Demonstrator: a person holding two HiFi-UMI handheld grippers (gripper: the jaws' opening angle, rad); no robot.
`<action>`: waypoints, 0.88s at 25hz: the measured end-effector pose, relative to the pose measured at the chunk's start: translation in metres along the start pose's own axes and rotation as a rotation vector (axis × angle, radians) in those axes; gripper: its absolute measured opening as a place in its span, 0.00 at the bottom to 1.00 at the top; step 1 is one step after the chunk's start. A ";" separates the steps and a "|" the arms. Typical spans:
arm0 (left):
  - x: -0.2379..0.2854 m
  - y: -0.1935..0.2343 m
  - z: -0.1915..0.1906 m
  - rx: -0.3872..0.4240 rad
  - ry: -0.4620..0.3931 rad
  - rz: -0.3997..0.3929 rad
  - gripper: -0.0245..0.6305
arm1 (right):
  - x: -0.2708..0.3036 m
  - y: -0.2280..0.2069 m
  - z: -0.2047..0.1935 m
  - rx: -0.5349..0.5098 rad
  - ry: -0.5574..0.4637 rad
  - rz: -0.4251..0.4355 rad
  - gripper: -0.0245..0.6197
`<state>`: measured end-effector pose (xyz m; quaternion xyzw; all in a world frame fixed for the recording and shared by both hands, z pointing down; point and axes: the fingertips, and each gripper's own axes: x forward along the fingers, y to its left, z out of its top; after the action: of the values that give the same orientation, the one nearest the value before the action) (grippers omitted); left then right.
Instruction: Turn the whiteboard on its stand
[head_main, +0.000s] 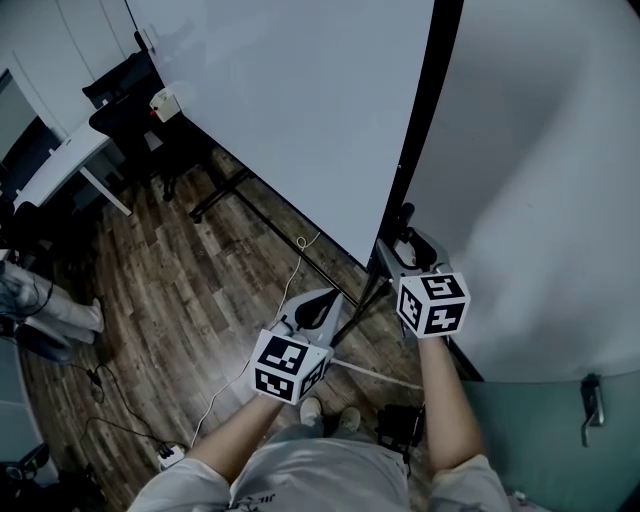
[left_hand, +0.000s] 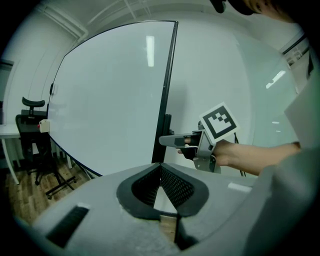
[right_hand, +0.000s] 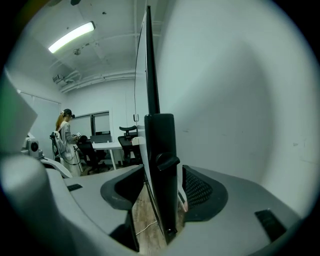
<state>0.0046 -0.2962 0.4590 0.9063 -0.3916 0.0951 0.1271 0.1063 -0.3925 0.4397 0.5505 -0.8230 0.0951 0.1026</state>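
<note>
The big whiteboard (head_main: 300, 110) stands on a black wheeled stand, its black side post (head_main: 420, 130) running down past my right gripper (head_main: 405, 240). In the right gripper view the post (right_hand: 161, 150), with a knob (right_hand: 166, 161) on it, stands between the jaws, and a narrow gap shows on both sides; the right gripper (right_hand: 162, 182) is open around it. My left gripper (head_main: 318, 305) hangs lower and to the left, off the board. Its pads (left_hand: 172, 185) meet at the tips with nothing between them. From the left gripper view I see the board (left_hand: 110, 95) and the right gripper (left_hand: 170, 141) at the post.
A white wall (head_main: 540, 180) stands close behind the board's right edge. The stand's foot (head_main: 215, 195) reaches across the wooden floor. A white cable (head_main: 250, 350) and a power strip (head_main: 170, 458) lie near my feet. A black chair (head_main: 125, 90) and desk (head_main: 60, 160) are far left; a person (right_hand: 64, 135) stands beyond.
</note>
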 end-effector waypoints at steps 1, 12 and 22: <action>0.000 0.001 -0.001 -0.002 0.001 0.001 0.05 | 0.004 -0.001 -0.001 -0.008 0.003 0.000 0.35; 0.002 0.010 -0.007 -0.018 0.005 0.017 0.05 | 0.027 -0.005 -0.008 -0.028 0.026 -0.037 0.33; -0.002 0.008 -0.002 -0.026 0.007 0.017 0.05 | 0.013 -0.006 -0.006 -0.032 0.034 -0.044 0.32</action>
<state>-0.0024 -0.2997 0.4615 0.9010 -0.3999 0.0941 0.1394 0.1080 -0.4046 0.4488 0.5652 -0.8102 0.0889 0.1272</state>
